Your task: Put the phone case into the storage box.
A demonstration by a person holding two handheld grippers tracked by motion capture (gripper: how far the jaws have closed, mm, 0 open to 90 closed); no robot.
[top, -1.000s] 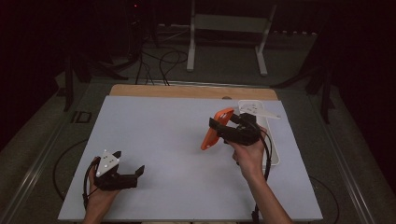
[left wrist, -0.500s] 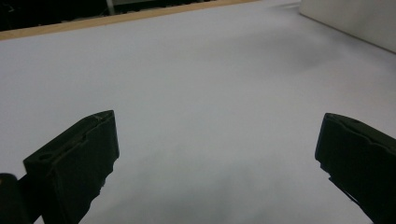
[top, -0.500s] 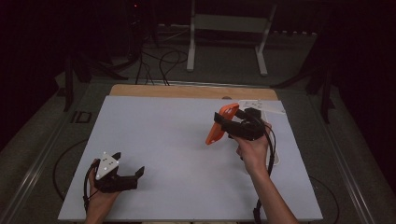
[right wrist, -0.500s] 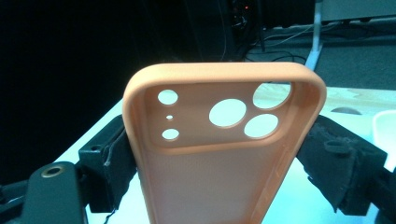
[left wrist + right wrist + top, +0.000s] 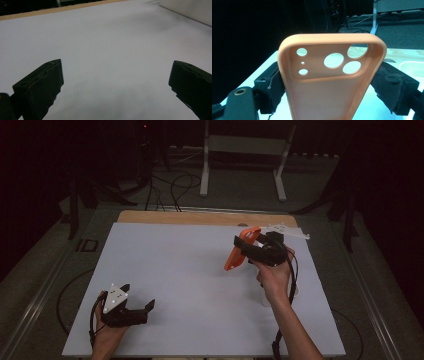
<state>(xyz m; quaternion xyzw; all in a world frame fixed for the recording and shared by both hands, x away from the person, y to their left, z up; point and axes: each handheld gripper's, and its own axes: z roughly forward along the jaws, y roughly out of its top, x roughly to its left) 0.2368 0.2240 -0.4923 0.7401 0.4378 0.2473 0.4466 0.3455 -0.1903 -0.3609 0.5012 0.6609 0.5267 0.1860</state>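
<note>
An orange phone case (image 5: 240,249) with round camera holes is held up above the right side of the white table (image 5: 190,280). My right gripper (image 5: 250,251) is shut on the phone case (image 5: 329,82), one black jaw on each long side, its open inside facing the camera. My left gripper (image 5: 142,312) rests low at the table's front left, held in a hand, jaws wide apart. Between the left gripper's fingertips (image 5: 40,85) lies only bare white table surface (image 5: 112,50).
A white object (image 5: 287,231) lies at the table's back right corner, behind the right gripper. A wooden strip (image 5: 200,217) runs along the far edge. Beyond it, a metal stand (image 5: 240,165) and cables sit on the dark floor.
The right gripper has carried the orange case a little farther back and to the right, tilting it more upright. The left gripper has stayed put.
</note>
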